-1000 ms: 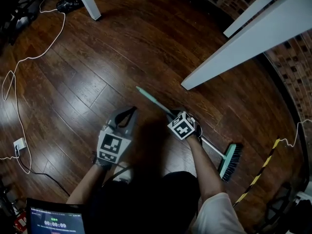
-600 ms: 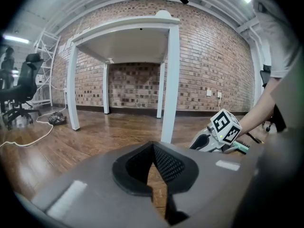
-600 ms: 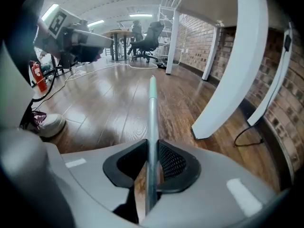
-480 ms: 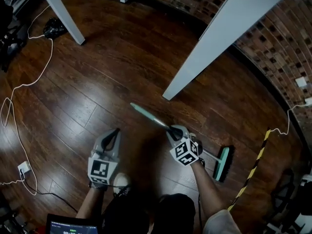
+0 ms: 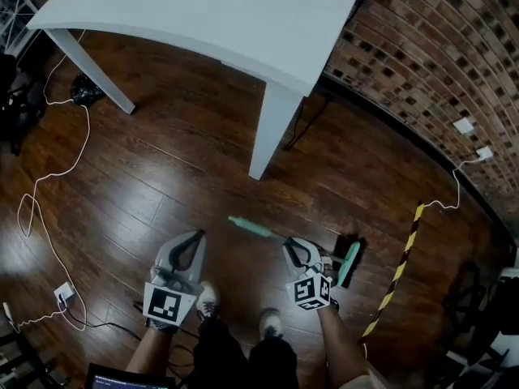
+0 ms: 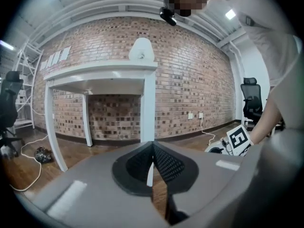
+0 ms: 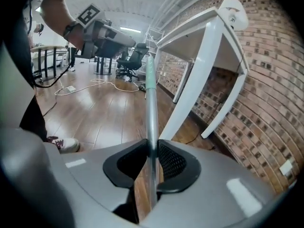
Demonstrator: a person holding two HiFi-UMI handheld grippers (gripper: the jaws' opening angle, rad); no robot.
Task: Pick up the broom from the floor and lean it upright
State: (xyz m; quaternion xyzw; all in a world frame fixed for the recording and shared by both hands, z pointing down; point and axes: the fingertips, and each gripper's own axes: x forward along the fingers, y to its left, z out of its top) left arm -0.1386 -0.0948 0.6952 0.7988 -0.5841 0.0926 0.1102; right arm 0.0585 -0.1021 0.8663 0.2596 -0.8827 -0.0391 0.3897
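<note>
Partway: right tongs (image 5: 293, 249) clamp the broom (image 5: 258, 230) mid-handle, seemingly clear of the floor, brush at 3 o'clock, handle tip toward 10. Left tongs (image 5: 193, 240) closed, empty. Remaining: stand it upright, lean it.

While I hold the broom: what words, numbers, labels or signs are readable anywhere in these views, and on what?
No readable text anywhere.
Left hand-held gripper and right hand-held gripper: black-and-white square markers, patterns only.
Broom: no label seen.
Floor tape: yellow-black stripes, no words.
Laptop at the bottom edge: too little shows to read.
</note>
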